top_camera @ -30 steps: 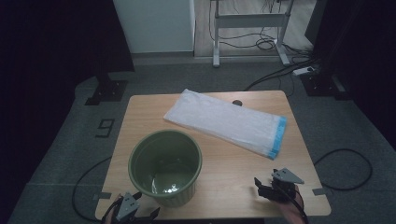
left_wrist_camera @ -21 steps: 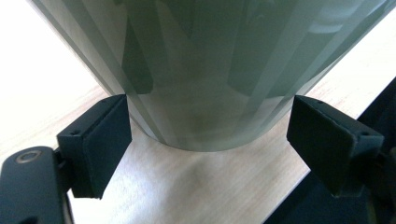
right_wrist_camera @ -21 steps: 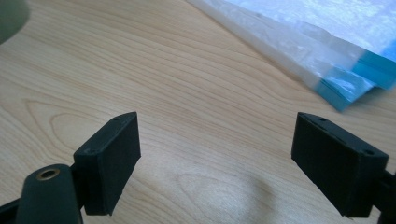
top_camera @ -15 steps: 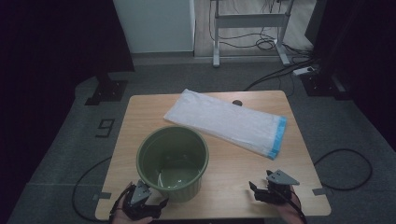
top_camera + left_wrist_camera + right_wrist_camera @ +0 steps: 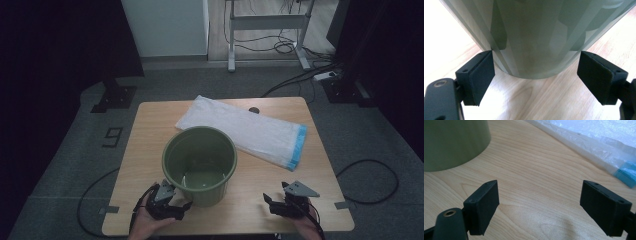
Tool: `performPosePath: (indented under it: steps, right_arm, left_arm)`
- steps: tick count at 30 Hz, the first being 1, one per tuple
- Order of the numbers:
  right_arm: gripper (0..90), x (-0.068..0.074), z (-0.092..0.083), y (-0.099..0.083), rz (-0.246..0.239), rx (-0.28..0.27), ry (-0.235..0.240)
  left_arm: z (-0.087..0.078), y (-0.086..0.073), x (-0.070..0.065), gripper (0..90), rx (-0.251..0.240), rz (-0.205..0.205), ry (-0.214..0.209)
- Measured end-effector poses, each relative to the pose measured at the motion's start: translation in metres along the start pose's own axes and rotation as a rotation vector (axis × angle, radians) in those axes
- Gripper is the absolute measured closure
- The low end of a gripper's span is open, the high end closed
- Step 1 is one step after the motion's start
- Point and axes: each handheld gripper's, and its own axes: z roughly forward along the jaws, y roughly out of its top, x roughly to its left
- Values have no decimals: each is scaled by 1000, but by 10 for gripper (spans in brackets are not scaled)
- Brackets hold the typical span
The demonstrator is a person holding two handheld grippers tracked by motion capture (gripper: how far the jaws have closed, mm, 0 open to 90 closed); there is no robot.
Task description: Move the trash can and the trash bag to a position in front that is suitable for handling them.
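The green bucket point(image 5: 534, 37) is bracketed (touched at one side) by the spread left gripper point(image 5: 535, 72); the right gripper point(image 5: 547, 205) is held released.

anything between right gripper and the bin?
Nothing. Bare tabletop runs from the right gripper, jaws open, to the green bin in the right gripper view; the high view shows the same gap.

High view sat above the person's side, looked forward and down over the whole table point(image 5: 150, 150), floor beyond. Left gripper view rode low, very close to the green bucket point(image 5: 534, 37), wall between its fingers point(image 5: 477, 77). Right gripper view rode low over bare wood, farther off, bucket at upper left, white bag point(image 5: 599, 140) at upper right. All three shared the bucket.
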Motion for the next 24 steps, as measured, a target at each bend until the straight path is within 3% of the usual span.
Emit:
performPosePath:
  steps: [16,20,24]
  right_arm:
    - [158,-5,-8,-6,8,-3,-24]
    - [158,-5,-7,-7,3,1,-26]
    - [163,-6,-8,-6,-2,6,-44]
  left_arm:
    - [30,29,-5,148,-2,14,-58]
    - [33,32,-8,149,3,35,-45]
    - [26,27,-3,150,0,25,-25]
